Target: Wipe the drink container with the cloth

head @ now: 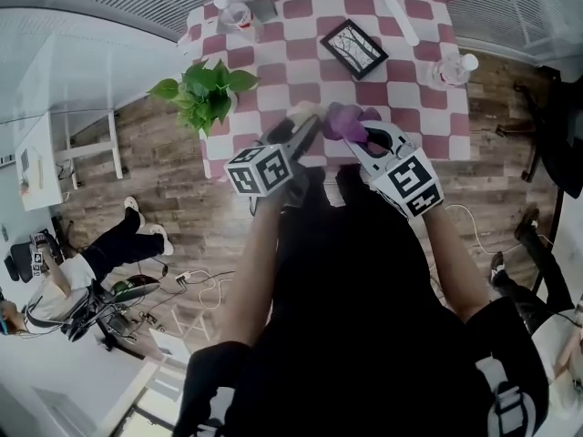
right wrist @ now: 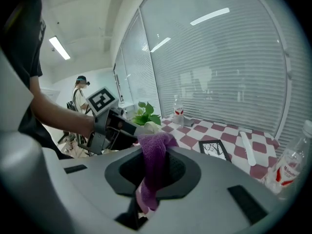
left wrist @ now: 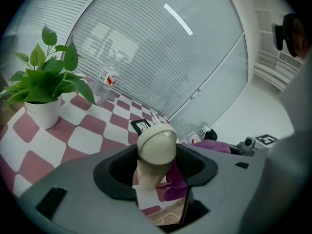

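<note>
Checked pink-and-white worktop (head: 401, 107) fills the far part of the head view; potted plant (head: 205, 94) sits at its left near corner. We see the left gripper (head: 305, 127) over the worktop's near edge, jaws wide and clamped on the body of the cream drink container (left wrist: 156, 150), which has a rounded cap and is held up off the worktop. The right gripper (head: 358, 137) is just right of it, jaws nearly together and pinching the purple cloth (right wrist: 154, 160). The cloth bunches above those jaws, just beside the drink container's right side; we cannot tell if they touch. A black picture frame (head: 353, 48) lies flat mid-worktop; a clear bottle (head: 449, 71) stands at the right edge; a second bottle (head: 232, 15) stands at the far left corner.
</note>
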`<action>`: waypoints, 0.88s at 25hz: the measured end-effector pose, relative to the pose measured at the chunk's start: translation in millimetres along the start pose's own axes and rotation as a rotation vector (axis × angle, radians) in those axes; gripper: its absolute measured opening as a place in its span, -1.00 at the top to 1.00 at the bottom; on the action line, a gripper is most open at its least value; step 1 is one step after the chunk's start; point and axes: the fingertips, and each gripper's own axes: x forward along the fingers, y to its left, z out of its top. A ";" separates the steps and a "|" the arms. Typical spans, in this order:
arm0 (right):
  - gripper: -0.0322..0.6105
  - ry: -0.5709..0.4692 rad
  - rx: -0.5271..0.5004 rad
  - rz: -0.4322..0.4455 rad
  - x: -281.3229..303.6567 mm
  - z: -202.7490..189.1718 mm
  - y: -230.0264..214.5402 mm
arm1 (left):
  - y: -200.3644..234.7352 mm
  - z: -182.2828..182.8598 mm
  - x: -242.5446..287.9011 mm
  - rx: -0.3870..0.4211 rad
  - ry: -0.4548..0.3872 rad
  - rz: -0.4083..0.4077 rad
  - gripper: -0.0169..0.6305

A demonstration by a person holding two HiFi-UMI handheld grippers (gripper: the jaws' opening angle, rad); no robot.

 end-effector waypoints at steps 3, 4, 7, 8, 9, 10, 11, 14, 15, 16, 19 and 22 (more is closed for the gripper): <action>0.72 0.033 -0.037 0.011 15.3 -8.3 2.8 | 3.1 0.6 -0.6 -0.003 -0.004 0.002 0.13; 0.72 0.035 -0.039 0.016 19.7 -9.6 3.3 | 2.6 0.9 -0.7 0.004 -0.003 0.001 0.13; 0.71 0.035 -0.037 0.029 31.6 -11.2 4.8 | 0.4 0.7 -0.7 0.023 -0.001 -0.002 0.13; 0.71 0.036 -0.040 0.031 35.4 -11.5 5.1 | 0.4 0.5 -0.7 0.023 -0.002 -0.002 0.12; 0.71 0.038 -0.045 0.034 38.8 -11.7 5.7 | 0.5 0.3 -0.7 0.023 -0.003 -0.001 0.12; 0.71 0.039 -0.050 0.038 42.0 -11.5 6.5 | 0.6 0.0 -0.9 0.023 -0.004 -0.001 0.12; 0.71 0.038 -0.053 0.044 44.8 -10.9 7.5 | 0.9 -0.3 -1.2 0.023 -0.004 -0.001 0.12; 0.69 0.033 -0.066 0.056 52.3 -10.0 9.8 | 2.4 -0.8 -2.7 0.026 -0.004 0.001 0.12; 0.68 0.035 -0.073 0.059 54.3 -10.9 10.4 | 2.9 -1.3 -3.4 0.026 -0.004 0.002 0.12; 0.66 0.038 -0.077 0.063 55.8 -12.0 11.1 | 3.2 -1.8 -4.1 0.025 -0.004 0.002 0.12; 0.62 0.040 -0.079 0.074 59.0 -14.1 11.8 | 3.9 -3.2 -5.7 0.024 -0.004 0.003 0.12; 0.53 0.043 -0.081 0.093 62.6 -16.5 14.0 | 5.3 -4.5 -7.5 0.022 -0.006 0.006 0.13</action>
